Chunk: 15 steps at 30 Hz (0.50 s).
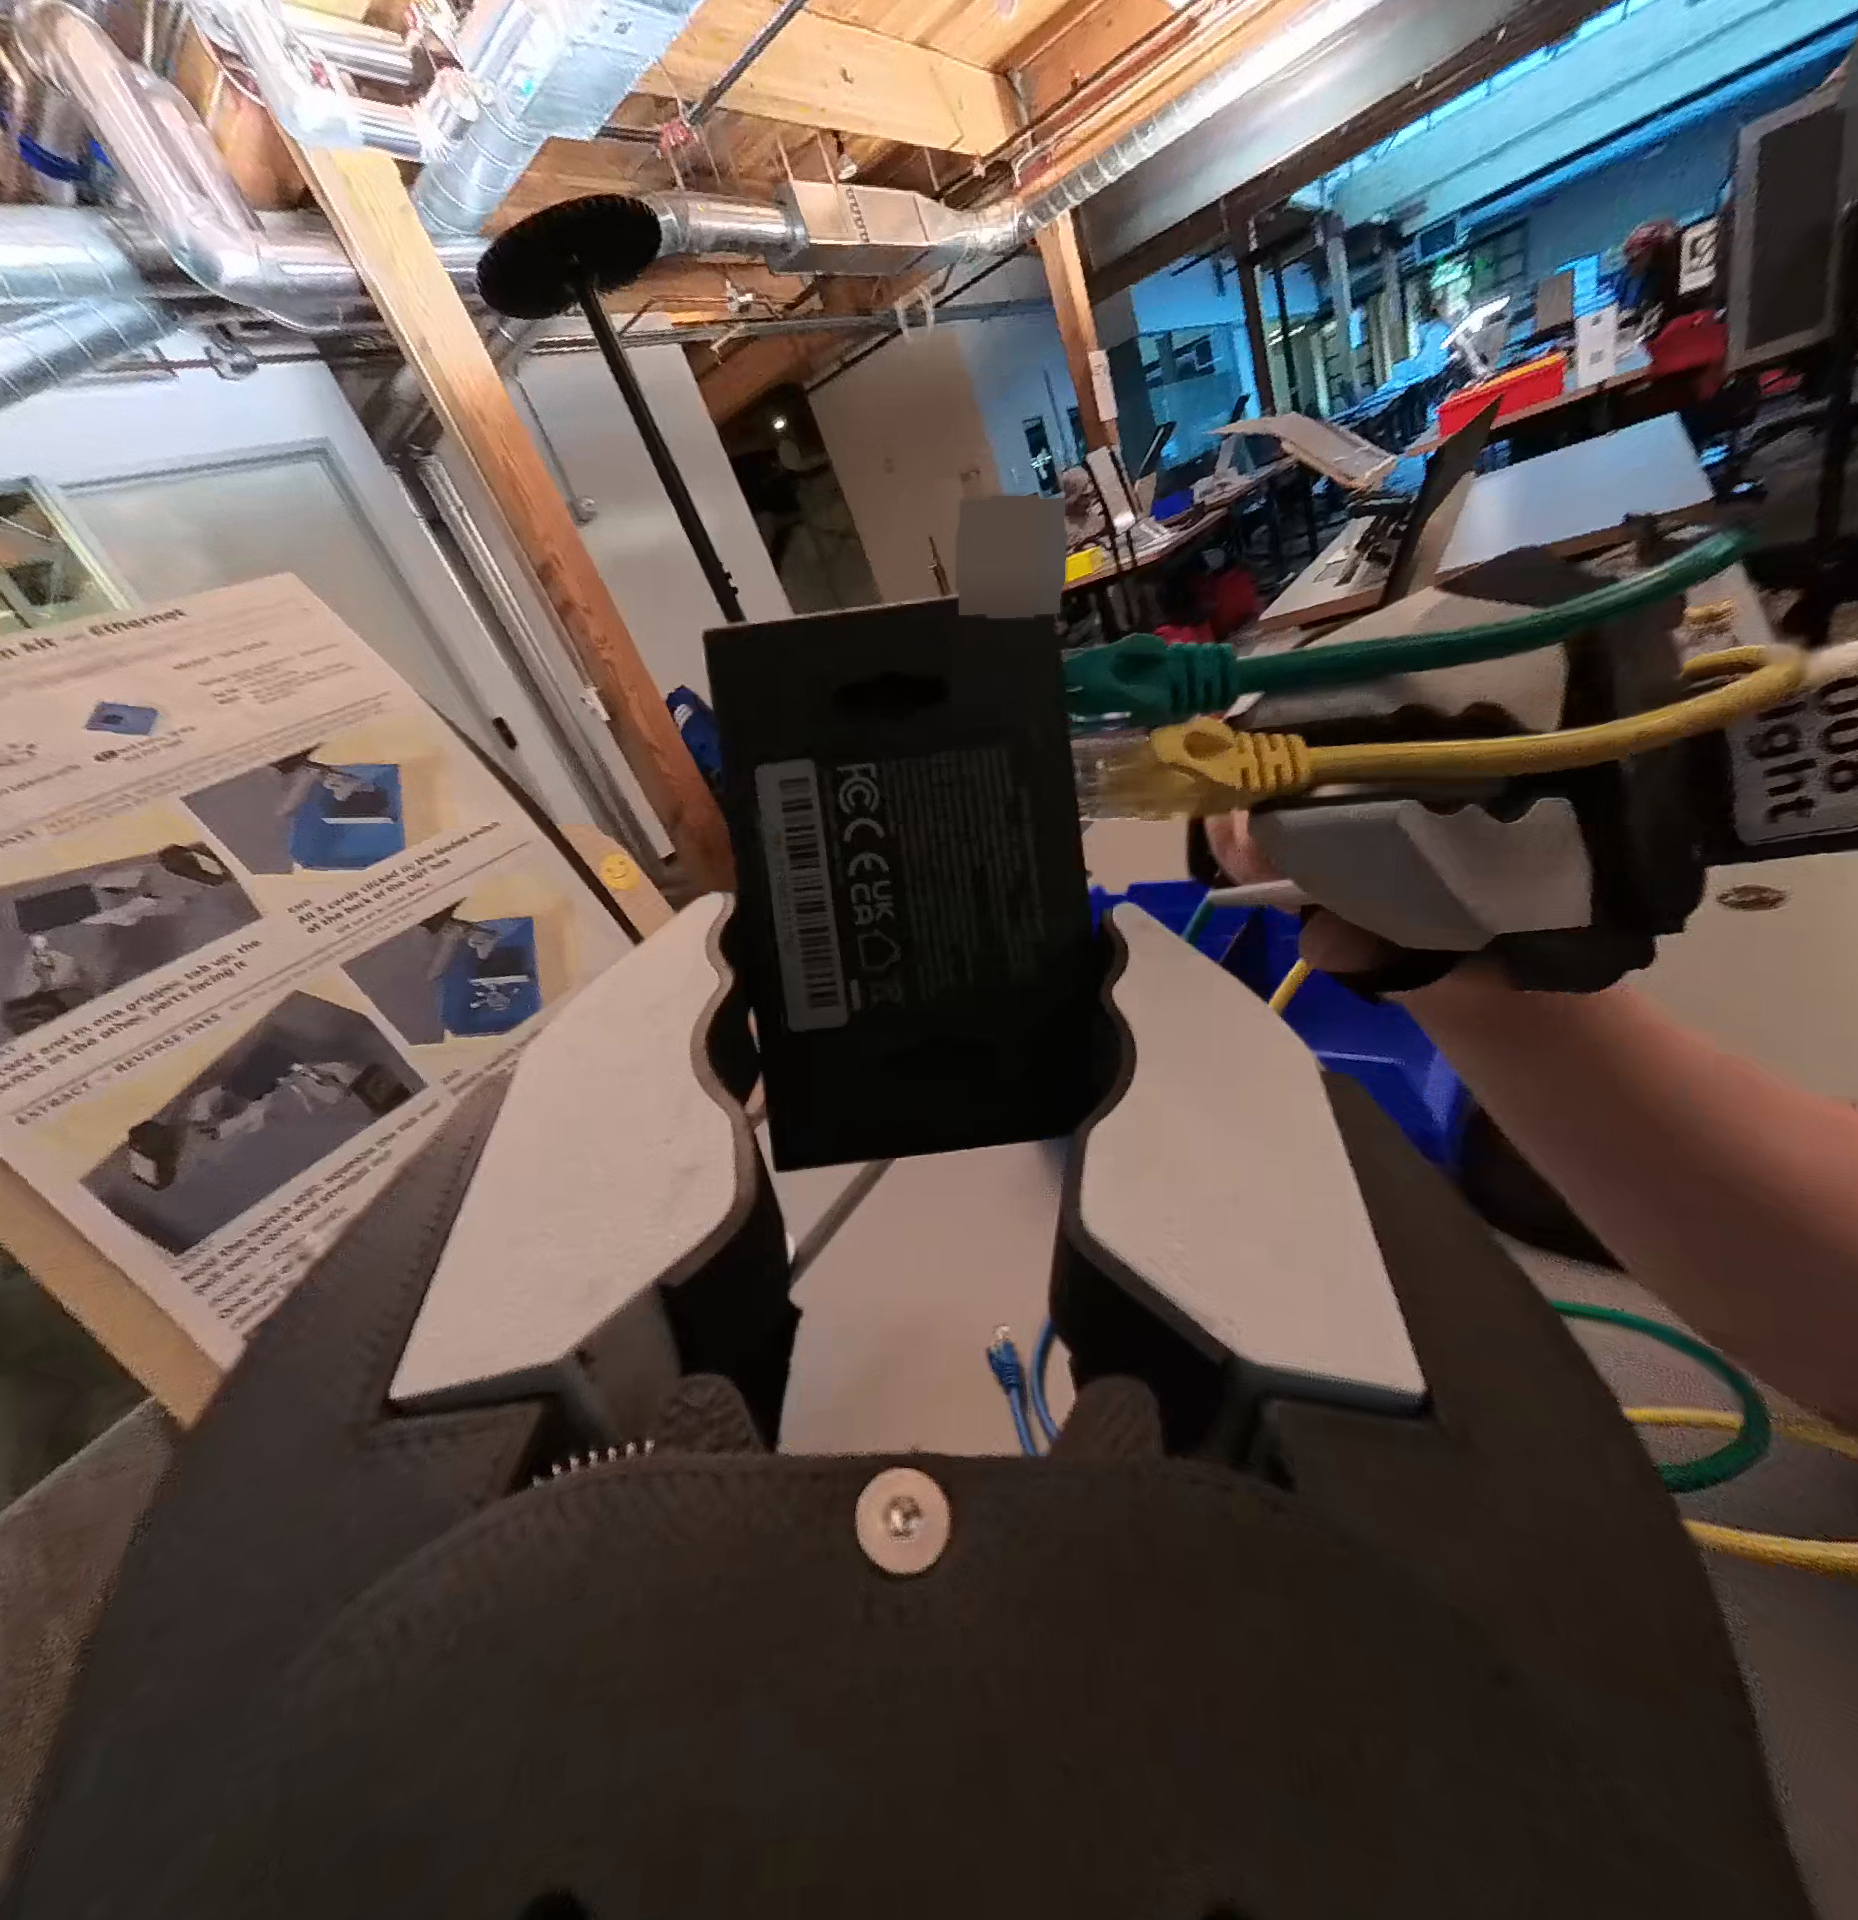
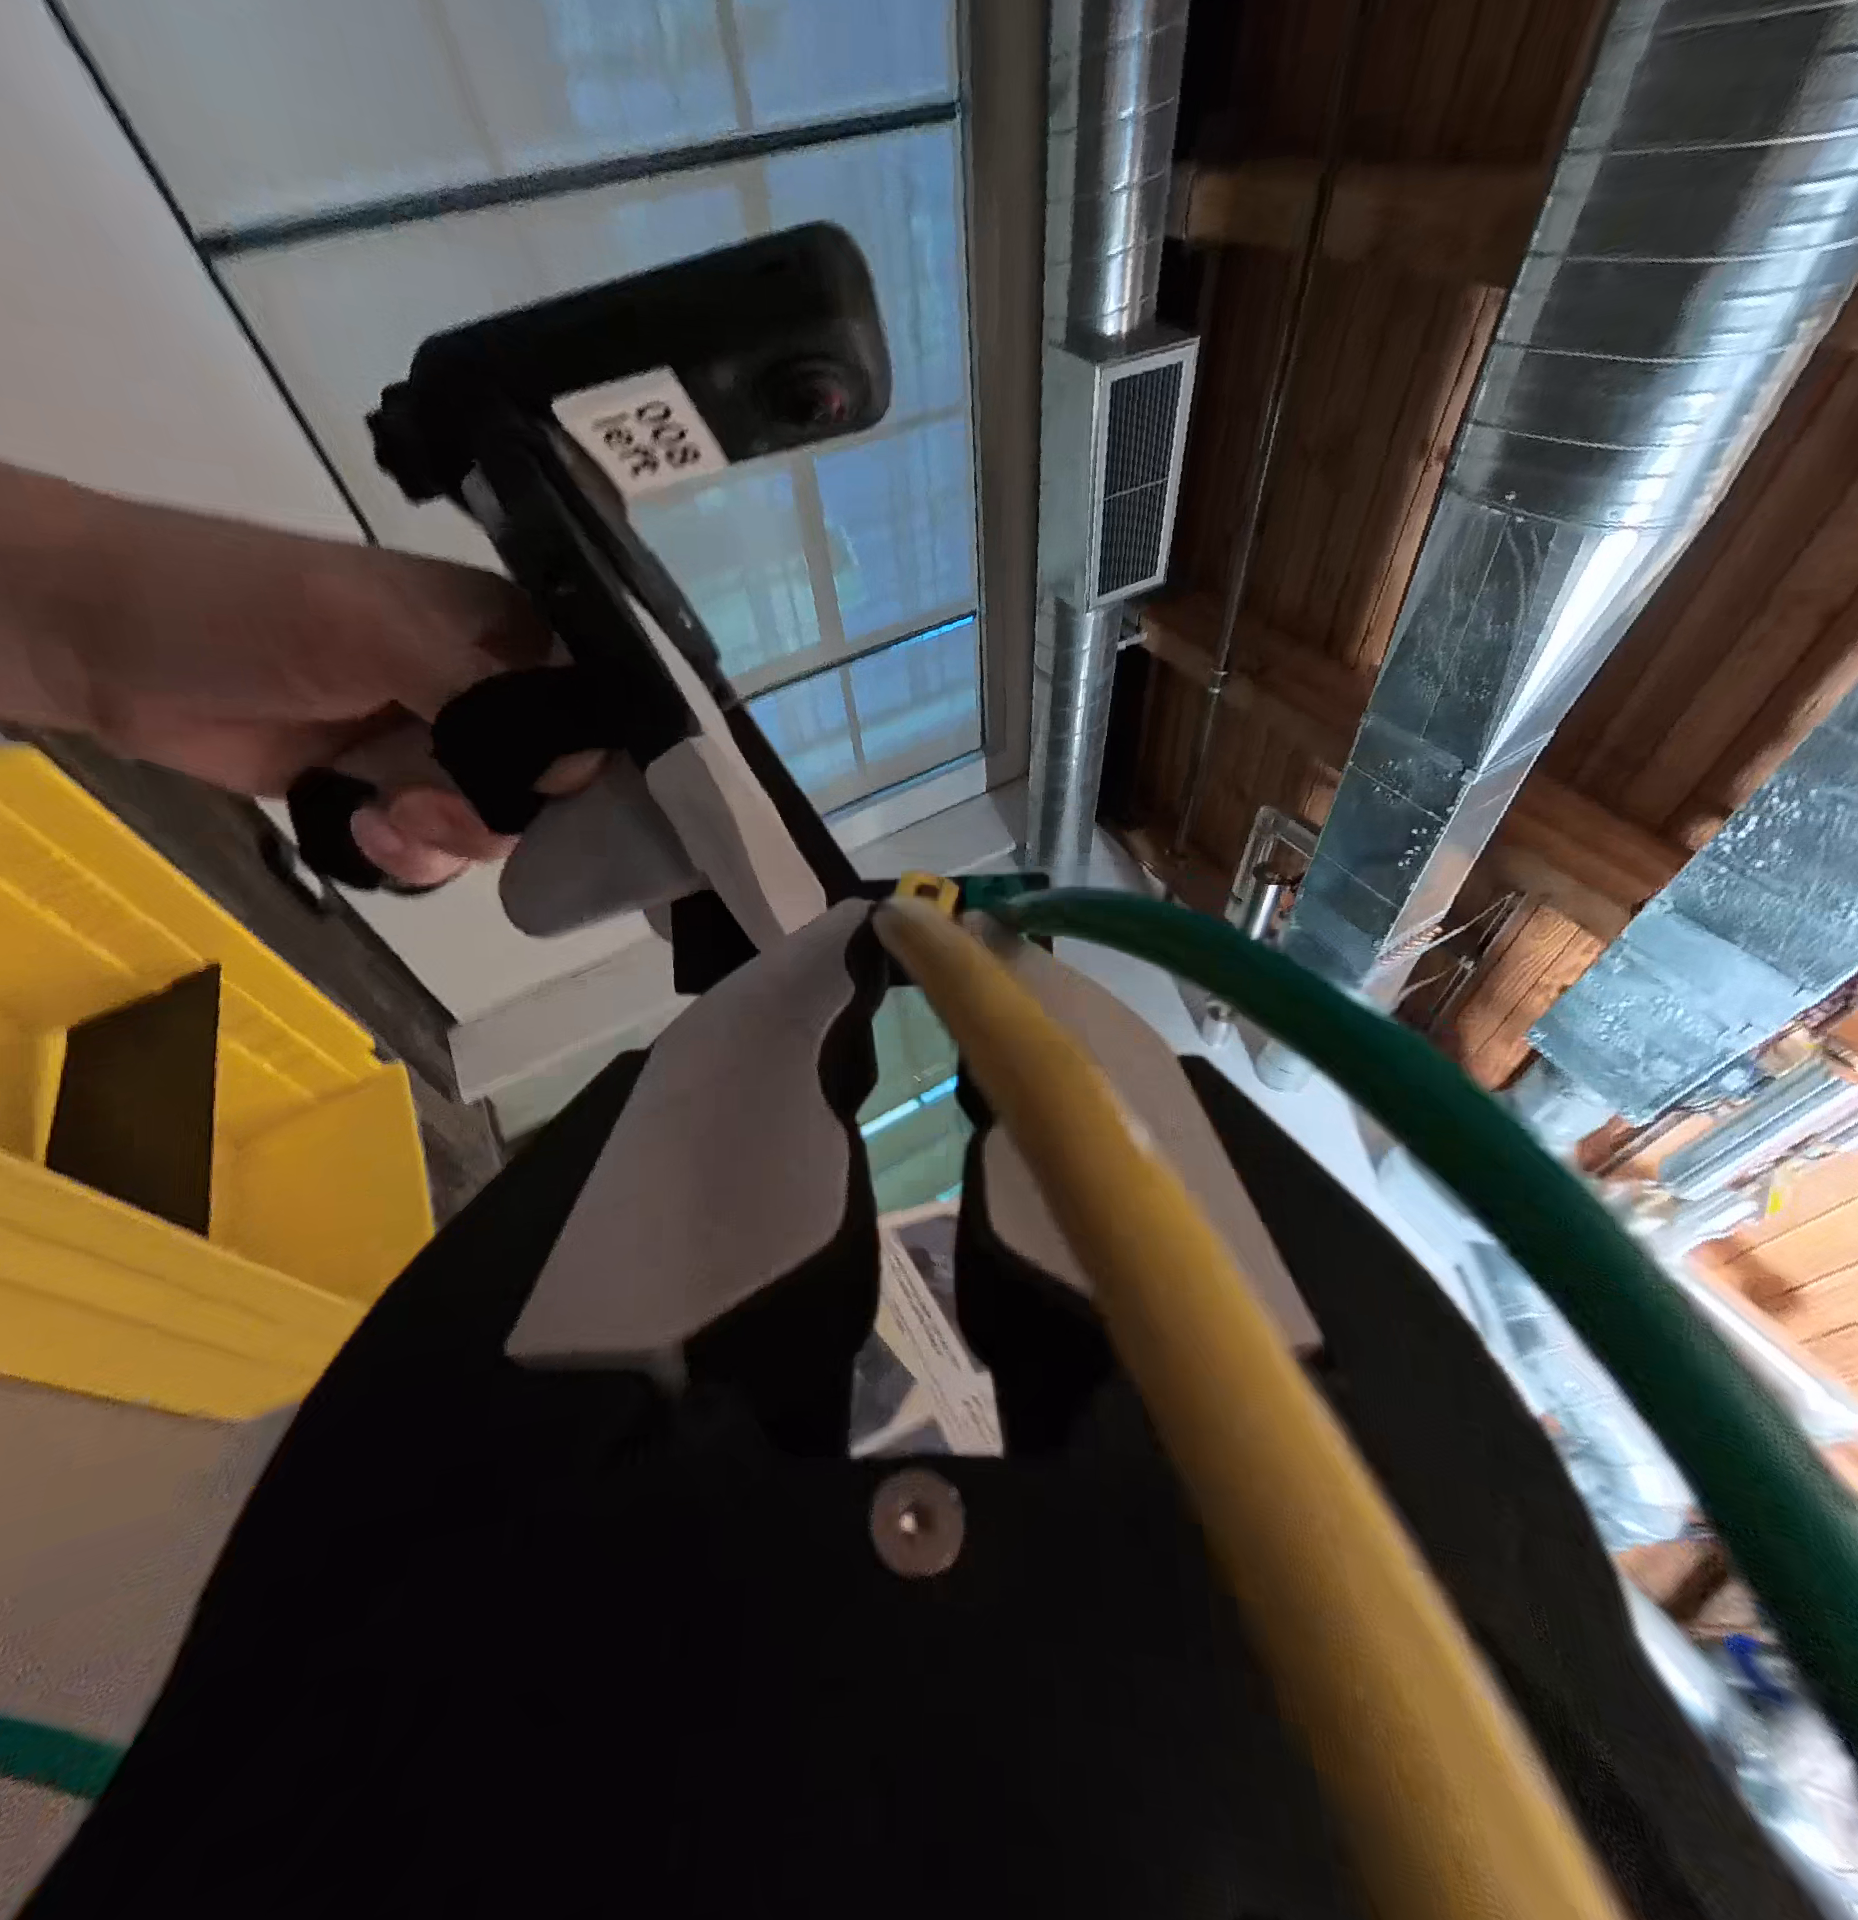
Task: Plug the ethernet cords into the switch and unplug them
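The left gripper (image 1: 909,1023) clamps the black switch (image 1: 899,873) upright. The right gripper (image 1: 1231,774) pinches the yellow cord (image 1: 1216,769) plug at the switch's edge, seemingly not seated; the green cord (image 1: 1143,673) is plugged in.

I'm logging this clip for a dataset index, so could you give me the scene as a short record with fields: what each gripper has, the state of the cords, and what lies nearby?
left gripper: shut on the black switch, held upright off the table
right gripper: shut on the yellow cord by its plug
yellow cord: clear plug tip at the switch's right edge; whether it is seated cannot be told
green cord: plug at the switch just above the yellow one
blue cord: loose on the table, unplugged
nearby: blue bin; instruction sheet; yellow bin
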### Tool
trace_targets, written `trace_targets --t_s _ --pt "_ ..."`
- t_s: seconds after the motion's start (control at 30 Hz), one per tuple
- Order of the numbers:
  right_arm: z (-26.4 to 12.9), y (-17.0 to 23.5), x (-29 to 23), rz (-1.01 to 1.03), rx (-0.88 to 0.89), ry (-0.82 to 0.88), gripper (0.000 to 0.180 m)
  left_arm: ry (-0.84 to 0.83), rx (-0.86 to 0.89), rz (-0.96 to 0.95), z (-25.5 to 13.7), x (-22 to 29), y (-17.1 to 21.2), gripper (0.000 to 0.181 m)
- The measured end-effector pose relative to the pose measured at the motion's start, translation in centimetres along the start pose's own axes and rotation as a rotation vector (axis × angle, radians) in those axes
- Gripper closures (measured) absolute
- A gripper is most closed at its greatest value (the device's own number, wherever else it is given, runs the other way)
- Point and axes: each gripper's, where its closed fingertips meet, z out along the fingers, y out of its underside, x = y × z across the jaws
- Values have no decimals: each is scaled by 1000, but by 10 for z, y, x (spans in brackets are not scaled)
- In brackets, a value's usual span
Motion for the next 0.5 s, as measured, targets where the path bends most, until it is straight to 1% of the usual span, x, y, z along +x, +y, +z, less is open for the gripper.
trace_targets --t_s 0.1,0.2,0.33,0.43,0.5 --pt "-4 -5 -3 -123 -24 -24 169 27 -35 9 0 6 2 120" --pt "-8 -12 -3 -130 -9 -52 169 69 0 -10 -2 13 -3 119" --pt "-10 -14 -2 -141 -13 -55 169 51 59 -19 -2 15 -6 120" --pt "-10 -10 -6 -173 -34 -76 169 37 43 -18 5 12 5 119" --pt "-11 -4 -10 -166 -49 -108 169 56 2 -20 8 12 14 119"
